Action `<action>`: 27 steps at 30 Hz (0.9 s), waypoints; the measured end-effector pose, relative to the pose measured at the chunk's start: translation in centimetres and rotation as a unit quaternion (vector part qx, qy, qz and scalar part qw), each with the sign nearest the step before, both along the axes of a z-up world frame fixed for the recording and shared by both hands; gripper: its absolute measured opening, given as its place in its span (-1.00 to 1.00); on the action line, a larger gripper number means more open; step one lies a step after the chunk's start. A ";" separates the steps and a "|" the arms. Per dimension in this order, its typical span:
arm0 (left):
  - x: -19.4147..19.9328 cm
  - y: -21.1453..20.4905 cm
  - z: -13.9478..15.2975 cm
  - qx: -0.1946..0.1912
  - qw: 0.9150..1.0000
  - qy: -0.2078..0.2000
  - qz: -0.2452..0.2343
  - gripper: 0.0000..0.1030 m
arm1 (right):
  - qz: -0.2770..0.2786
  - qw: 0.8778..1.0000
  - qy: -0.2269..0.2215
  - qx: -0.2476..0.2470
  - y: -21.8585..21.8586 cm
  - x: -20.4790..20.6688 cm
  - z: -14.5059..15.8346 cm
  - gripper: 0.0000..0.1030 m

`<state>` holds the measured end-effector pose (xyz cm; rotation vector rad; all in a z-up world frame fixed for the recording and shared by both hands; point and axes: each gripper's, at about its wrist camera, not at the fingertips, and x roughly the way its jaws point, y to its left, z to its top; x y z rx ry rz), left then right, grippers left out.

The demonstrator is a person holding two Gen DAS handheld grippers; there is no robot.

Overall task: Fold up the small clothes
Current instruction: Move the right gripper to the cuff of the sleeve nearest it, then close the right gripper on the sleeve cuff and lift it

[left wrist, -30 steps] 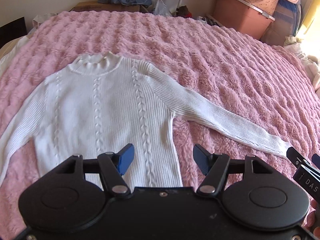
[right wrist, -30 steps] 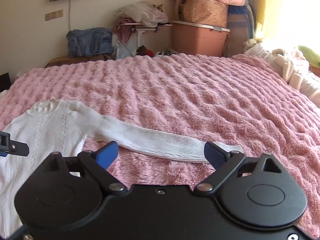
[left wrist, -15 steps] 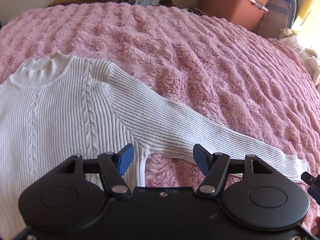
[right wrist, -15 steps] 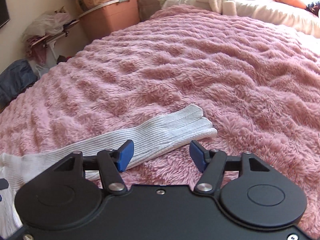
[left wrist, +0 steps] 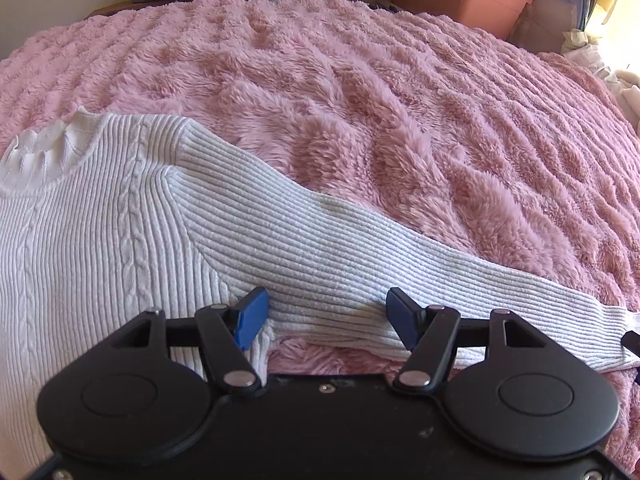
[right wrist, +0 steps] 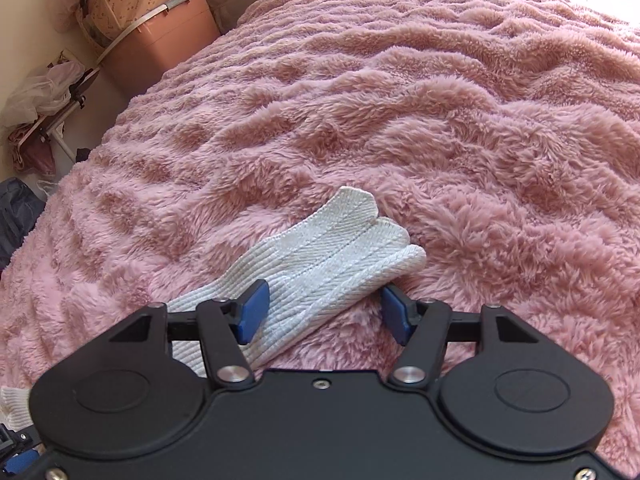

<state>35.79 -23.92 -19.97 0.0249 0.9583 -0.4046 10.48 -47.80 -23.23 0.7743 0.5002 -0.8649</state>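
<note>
— Two grippers over one garment, right? Where does it lie?
— Yes. The white ribbed sweater (left wrist: 120,240) lies flat on the bed's fluffy pink blanket (left wrist: 400,100), collar toward the far edge of the bed, one sleeve (left wrist: 320,264) stretched out sideways.
— And the left gripper (left wrist: 327,318)?
— Low over the armpit, where that sleeve joins the body. Its jaws stand apart, with the sleeve's upper part between the blue pads (left wrist: 252,316), not pinched.
— The right gripper (right wrist: 324,311)?
— At the cuff (right wrist: 352,240). Its jaws are closing, with the cuff end between them; the pads do not press the knit yet.
— Anything beyond the bed?
— A pinkish storage bin (right wrist: 160,44) past the far edge.
</note>
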 end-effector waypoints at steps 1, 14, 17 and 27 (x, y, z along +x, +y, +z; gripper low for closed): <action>0.0 0.0 -0.1 0.002 1.000 -0.001 -0.001 0.34 | -0.002 1.000 -0.005 0.000 -0.1 -0.1 0.0 -0.07; -0.2 0.1 -1.4 -0.019 1.000 0.009 -0.005 0.37 | -0.002 0.997 -0.083 0.001 -0.3 -1.3 0.9 -0.71; 0.3 0.8 -1.3 -0.045 0.999 0.021 0.002 0.39 | 0.009 0.994 -0.107 -0.008 0.3 -1.3 1.9 -0.74; -0.9 7.3 2.5 -0.118 0.992 0.005 0.040 0.39 | 0.089 0.980 -0.177 -0.027 4.3 1.6 7.8 -0.78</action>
